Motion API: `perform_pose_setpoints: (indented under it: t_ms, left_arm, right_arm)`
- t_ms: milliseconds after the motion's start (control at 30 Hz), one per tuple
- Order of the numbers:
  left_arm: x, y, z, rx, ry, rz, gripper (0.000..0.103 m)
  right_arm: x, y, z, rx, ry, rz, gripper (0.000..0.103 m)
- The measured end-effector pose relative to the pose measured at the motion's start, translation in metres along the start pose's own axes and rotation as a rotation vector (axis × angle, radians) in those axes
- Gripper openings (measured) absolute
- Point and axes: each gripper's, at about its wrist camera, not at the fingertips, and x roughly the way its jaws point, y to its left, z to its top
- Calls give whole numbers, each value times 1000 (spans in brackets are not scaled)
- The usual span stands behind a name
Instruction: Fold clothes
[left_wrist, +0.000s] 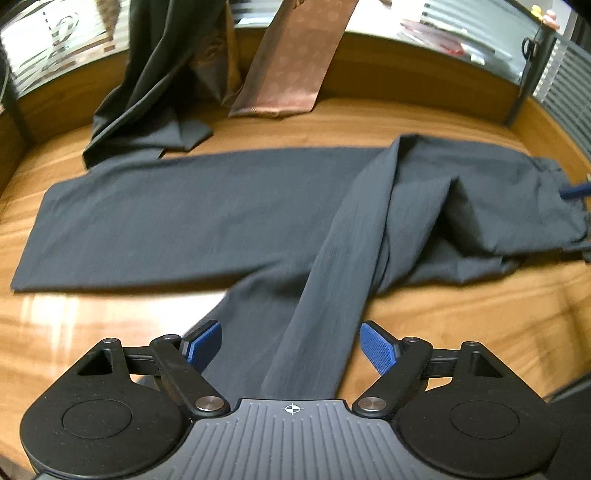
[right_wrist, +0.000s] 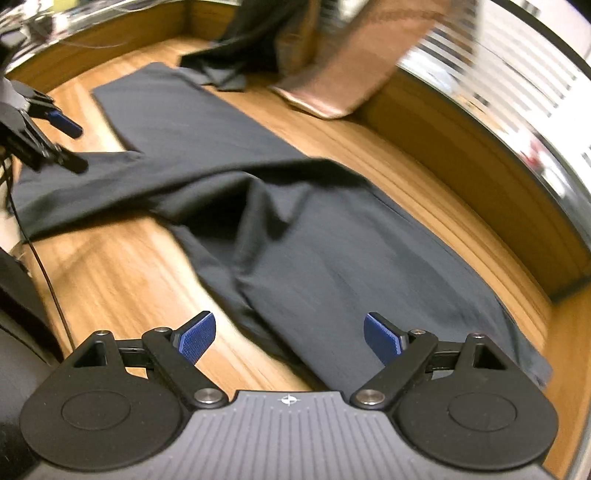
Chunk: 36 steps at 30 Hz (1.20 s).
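Observation:
Dark grey trousers (left_wrist: 192, 221) lie on the wooden table (left_wrist: 461, 321). One leg stretches flat to the left. The other leg (left_wrist: 332, 288) crosses over it and runs down between my left gripper's fingers. My left gripper (left_wrist: 291, 349) is open above that leg's end. In the right wrist view the trousers (right_wrist: 325, 266) run from far left to near right. My right gripper (right_wrist: 290, 338) is open and empty above their near end. The left gripper also shows in the right wrist view (right_wrist: 61, 142), at the far left edge. A blue fingertip (left_wrist: 574, 191) of the right gripper shows at the left wrist view's right edge.
A black garment (left_wrist: 155, 92) and a brown patterned one (left_wrist: 295, 70) hang over the table's raised wooden back edge (left_wrist: 406, 74) and rest on the table. A dark post (left_wrist: 528, 66) stands at the back right corner. A thin cable (right_wrist: 48, 280) runs along the table's left side.

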Motion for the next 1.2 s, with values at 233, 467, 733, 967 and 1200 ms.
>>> perform_pose_setpoints:
  t_ms: [233,467,733,967,1200]
  left_arm:
    - [3,-14,-38,59,14,55,77]
    - [17,-20,-61,45,51,135,76]
    - [16,-19,-61,104,-18,264,10]
    - [0,23,-9,137,-36,310,7]
    - [9,101,69,169,-36,222,5]
  right_arm:
    - [18,23,33,-114,0,61,91]
    - [27,32,48,-183,-3,89,91]
    - [29,35,46,-174,-3,77,91]
    - [28,33,43,-105,-11,27,91]
    - [24,41,51,1,-2,-64,91]
